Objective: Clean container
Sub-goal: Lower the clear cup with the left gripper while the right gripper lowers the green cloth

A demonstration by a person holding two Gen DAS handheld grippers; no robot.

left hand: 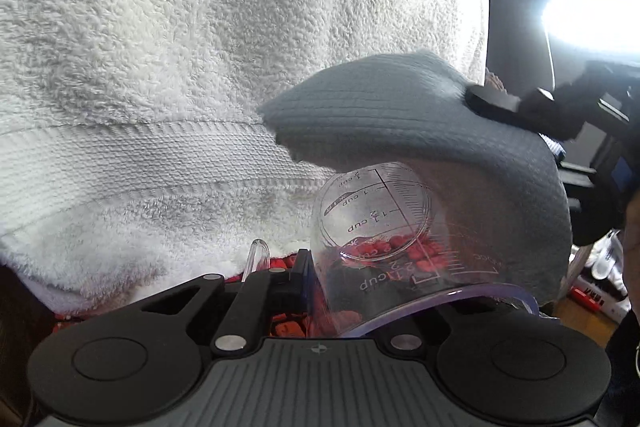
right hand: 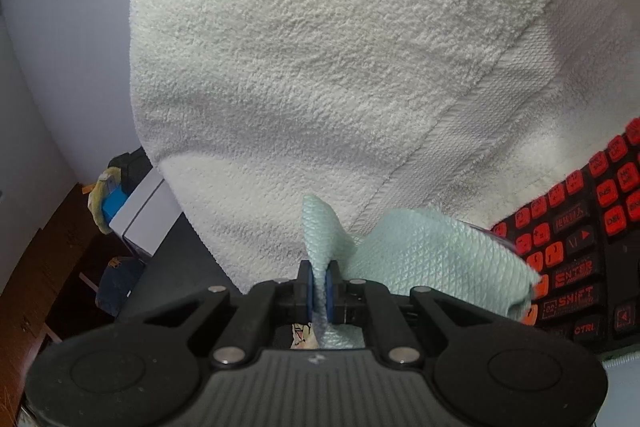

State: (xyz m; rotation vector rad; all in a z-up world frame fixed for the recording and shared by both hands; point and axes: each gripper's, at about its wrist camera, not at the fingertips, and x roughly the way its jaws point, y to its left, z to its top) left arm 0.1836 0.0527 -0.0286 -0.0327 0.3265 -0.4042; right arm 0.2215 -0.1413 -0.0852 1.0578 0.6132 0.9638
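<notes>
A clear measuring cup (left hand: 380, 227) with printed cup marks lies tilted, its rim toward the left wrist camera. My left gripper (left hand: 310, 269) is shut on the cup's wall near the rim; one blue pad (left hand: 303, 267) shows, the other is hidden behind the plastic. A grey-blue cloth (left hand: 400, 115) drapes over the cup's far end. My right gripper (right hand: 319, 285) is shut on that cloth (right hand: 420, 247), which looks pale teal in the right wrist view. That gripper's black fingers (left hand: 492, 103) come in from the right, pinching the cloth's upper edge.
A white terry towel (left hand: 160, 67) (right hand: 320, 67) hangs behind everything. Below lies a black keyboard with red keys (right hand: 580, 247) (left hand: 288, 327). A bright lamp (left hand: 592, 15) glares at the right. Boxes (right hand: 140, 211) and a wooden floor sit at the lower left.
</notes>
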